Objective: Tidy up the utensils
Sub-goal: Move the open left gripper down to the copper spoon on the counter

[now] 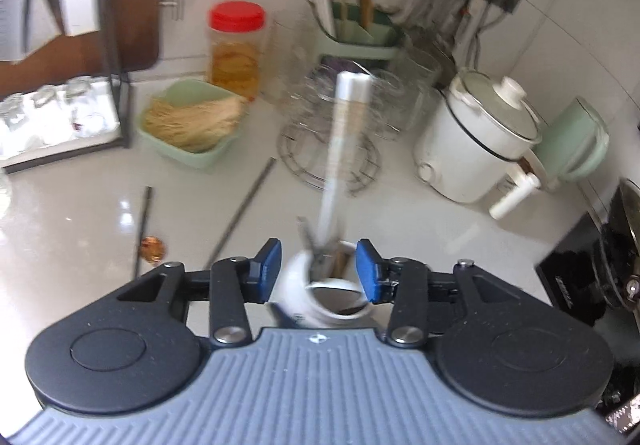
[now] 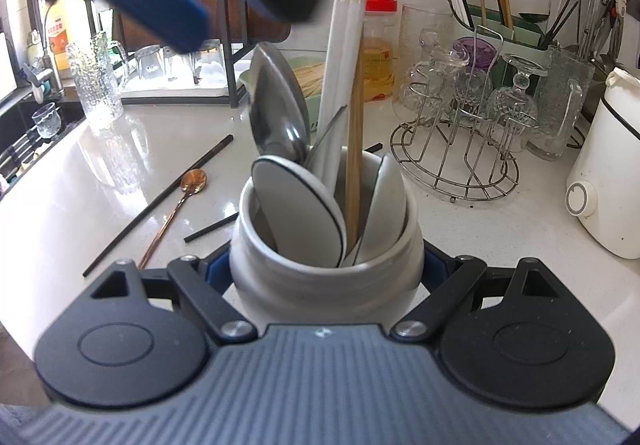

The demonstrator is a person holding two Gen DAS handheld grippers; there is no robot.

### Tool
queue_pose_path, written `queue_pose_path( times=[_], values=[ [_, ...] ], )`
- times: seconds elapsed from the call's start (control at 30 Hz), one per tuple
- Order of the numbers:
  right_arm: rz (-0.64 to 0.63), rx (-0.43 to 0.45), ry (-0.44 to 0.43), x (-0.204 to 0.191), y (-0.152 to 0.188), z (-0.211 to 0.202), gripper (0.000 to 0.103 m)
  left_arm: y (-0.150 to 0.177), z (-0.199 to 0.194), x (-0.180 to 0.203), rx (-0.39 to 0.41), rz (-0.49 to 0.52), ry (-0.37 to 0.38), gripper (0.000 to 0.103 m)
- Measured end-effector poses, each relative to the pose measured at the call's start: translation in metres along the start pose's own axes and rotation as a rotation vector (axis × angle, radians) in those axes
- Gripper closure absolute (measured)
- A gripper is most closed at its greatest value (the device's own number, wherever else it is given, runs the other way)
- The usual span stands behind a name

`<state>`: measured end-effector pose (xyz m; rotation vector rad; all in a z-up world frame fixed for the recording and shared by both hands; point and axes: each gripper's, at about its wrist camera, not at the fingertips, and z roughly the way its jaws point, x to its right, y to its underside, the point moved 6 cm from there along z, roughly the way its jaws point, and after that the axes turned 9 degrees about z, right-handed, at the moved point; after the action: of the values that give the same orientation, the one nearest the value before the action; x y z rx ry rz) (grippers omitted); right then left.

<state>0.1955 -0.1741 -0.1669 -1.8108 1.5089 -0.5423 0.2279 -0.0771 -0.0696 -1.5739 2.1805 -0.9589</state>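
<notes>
Right wrist view: right tool (image 2: 326, 269) clamps the jar (image 2: 324, 265) of utensils on the counter (image 2: 500, 245); left tool (image 1: 318, 271) hangs released above. Next, I judge: gather the loose chopsticks (image 2: 160, 201) and spoon (image 2: 176, 213).

One white crock (image 2: 324, 265), two black chopsticks (image 2: 160, 201) and one copper spoon (image 2: 176, 205).
</notes>
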Motion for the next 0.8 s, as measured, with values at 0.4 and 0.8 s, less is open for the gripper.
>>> queue_pose_path(
  times=[0.4,0.8],
  values=[
    [0.021,-0.023,0.033,0.0,-0.002,0.001,0.012,0.039,0.008,-0.109,-0.028,-0.147,-0.105,0.056],
    [0.065,-0.092,0.09,-0.001,-0.006,0.004,0.012,0.068,0.08,-0.158,-0.069,-0.147,-0.114,0.056]
  ],
)
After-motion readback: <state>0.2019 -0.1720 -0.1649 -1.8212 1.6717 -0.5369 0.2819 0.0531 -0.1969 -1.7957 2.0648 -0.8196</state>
